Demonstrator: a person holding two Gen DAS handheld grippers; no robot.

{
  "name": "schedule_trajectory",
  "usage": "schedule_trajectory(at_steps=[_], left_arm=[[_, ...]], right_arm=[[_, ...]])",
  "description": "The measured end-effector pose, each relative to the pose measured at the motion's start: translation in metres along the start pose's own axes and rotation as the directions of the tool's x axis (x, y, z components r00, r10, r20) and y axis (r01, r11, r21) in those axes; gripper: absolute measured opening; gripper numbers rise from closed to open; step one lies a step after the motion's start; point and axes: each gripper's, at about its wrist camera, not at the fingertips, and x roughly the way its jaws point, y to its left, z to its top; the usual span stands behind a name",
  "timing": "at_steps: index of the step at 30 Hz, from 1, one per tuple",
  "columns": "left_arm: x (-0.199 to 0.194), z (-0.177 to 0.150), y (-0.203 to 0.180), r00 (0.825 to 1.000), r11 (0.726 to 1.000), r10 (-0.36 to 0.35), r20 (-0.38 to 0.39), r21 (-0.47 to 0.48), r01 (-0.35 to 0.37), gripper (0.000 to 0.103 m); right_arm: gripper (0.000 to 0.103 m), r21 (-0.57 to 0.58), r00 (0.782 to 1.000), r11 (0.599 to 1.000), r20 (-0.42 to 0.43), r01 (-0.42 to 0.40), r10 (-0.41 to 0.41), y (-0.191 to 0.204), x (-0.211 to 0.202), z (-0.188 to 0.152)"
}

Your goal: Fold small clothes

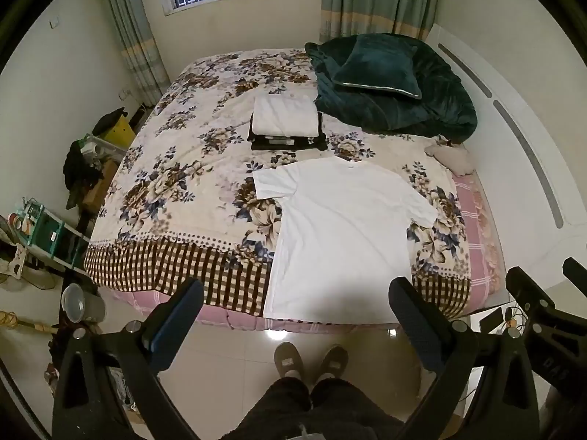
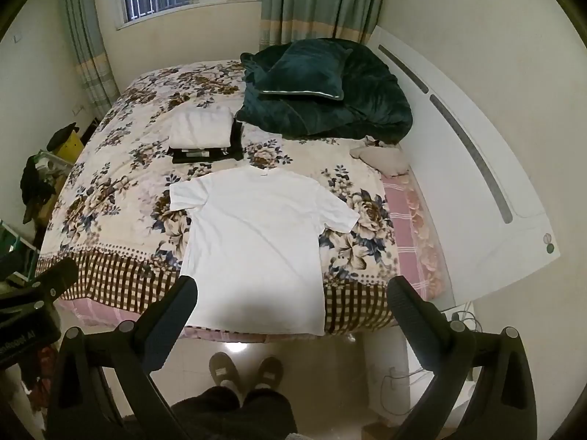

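A white T-shirt (image 1: 345,234) lies spread flat on the bed's near edge, collar away from me, hem at the front edge; it also shows in the right wrist view (image 2: 256,245). Behind it sits a stack of folded clothes (image 1: 286,123), white on top of black, also in the right wrist view (image 2: 203,134). My left gripper (image 1: 297,293) is open and empty, held above the floor in front of the bed. My right gripper (image 2: 293,293) is open and empty, held the same way, just short of the shirt's hem.
The floral bedspread (image 1: 176,168) covers the bed. A dark green blanket and pillow (image 1: 389,80) lie at the back right. A white headboard (image 2: 477,154) stands at the right. Cluttered shelves and boxes (image 1: 55,227) stand left of the bed. My slippered feet (image 1: 312,361) stand on the tiled floor.
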Motion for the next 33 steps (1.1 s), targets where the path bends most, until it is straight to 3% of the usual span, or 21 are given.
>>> schedule_trajectory(at_steps=[33], left_arm=[[-0.017,0.004,0.004,1.000,1.000,-0.020,0.017,0.011,0.019,0.103]], right_arm=[[0.103,-0.014,1.000,1.000,0.025,0.000,0.001,-0.020,-0.022,0.004]])
